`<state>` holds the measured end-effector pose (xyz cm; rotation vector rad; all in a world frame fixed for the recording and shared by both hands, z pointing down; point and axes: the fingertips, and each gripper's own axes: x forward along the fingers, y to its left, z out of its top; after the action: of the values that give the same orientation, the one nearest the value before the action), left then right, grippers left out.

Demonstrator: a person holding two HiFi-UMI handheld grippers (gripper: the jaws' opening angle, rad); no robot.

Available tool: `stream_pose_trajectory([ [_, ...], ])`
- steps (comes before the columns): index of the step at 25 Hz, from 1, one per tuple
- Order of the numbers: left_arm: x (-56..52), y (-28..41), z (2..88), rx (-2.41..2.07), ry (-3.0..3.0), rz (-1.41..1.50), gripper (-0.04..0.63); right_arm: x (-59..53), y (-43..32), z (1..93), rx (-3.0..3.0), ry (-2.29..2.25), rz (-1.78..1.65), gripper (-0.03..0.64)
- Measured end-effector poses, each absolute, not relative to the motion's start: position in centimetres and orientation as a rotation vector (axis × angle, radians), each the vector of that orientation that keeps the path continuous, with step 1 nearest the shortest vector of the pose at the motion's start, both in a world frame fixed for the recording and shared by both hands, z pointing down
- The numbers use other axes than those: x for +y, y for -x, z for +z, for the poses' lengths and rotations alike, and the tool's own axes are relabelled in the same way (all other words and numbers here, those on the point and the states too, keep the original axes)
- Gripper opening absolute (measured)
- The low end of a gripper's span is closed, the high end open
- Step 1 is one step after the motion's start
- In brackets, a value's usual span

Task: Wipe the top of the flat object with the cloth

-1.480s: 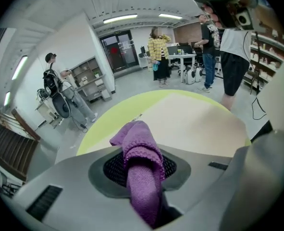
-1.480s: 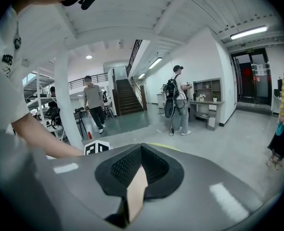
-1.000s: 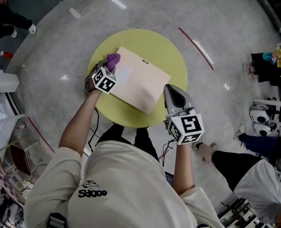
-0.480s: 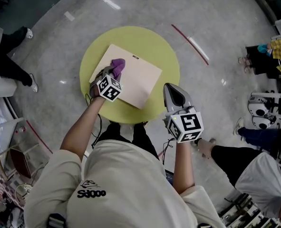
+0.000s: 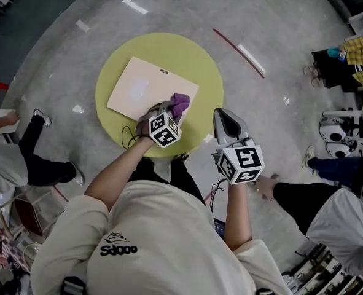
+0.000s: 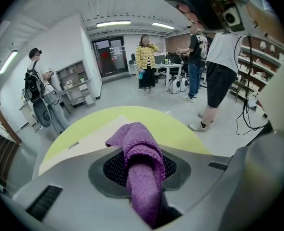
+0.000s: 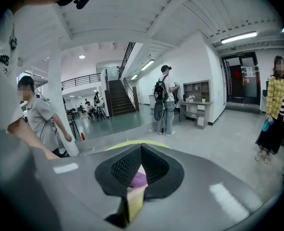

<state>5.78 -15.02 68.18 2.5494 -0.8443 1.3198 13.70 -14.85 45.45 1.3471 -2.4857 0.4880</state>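
Observation:
A beige flat board (image 5: 145, 90) lies on the round yellow table (image 5: 196, 60). My left gripper (image 5: 172, 109) is shut on a bunched purple cloth (image 5: 180, 102) and presses it onto the board's near right corner. In the left gripper view the cloth (image 6: 141, 160) hangs between the jaws, with the board (image 6: 86, 139) and table (image 6: 170, 126) beyond. My right gripper (image 5: 225, 117) is shut on nothing and hovers off the table's near right edge. Through the slit between its jaws in the right gripper view I glimpse the cloth (image 7: 139, 179).
Polished grey floor surrounds the table, with a red strip (image 5: 238, 51) at the far right. A seated person (image 5: 319, 217) is close at the right, another person (image 5: 27, 155) at the left. Cables (image 5: 129, 137) hang under the table's near edge.
My left gripper has dragged the cloth across the board, from its far left corner to its near right corner. The right gripper has stayed in place.

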Motion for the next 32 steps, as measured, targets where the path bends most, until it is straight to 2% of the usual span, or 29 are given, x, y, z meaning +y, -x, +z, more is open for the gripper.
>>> stream_pose_trajectory([
  [5,-12.7,-9.3,68.3,-0.714,-2.621,1.326,0.100,-15.0,-14.3,45.4,-2.479,-1.367,0.501,0.009],
  [11,-12.7,-8.1,68.4,-0.720,-2.633,1.317,0.100,-15.2,-13.6,45.8,-2.489,-1.343,0.498,0.009],
  [32,-17.5,12.0,68.1,-1.213,-2.306,1.231,0.100,-15.6,-3.8,45.6,-2.581,-1.151,0.463,0.009],
])
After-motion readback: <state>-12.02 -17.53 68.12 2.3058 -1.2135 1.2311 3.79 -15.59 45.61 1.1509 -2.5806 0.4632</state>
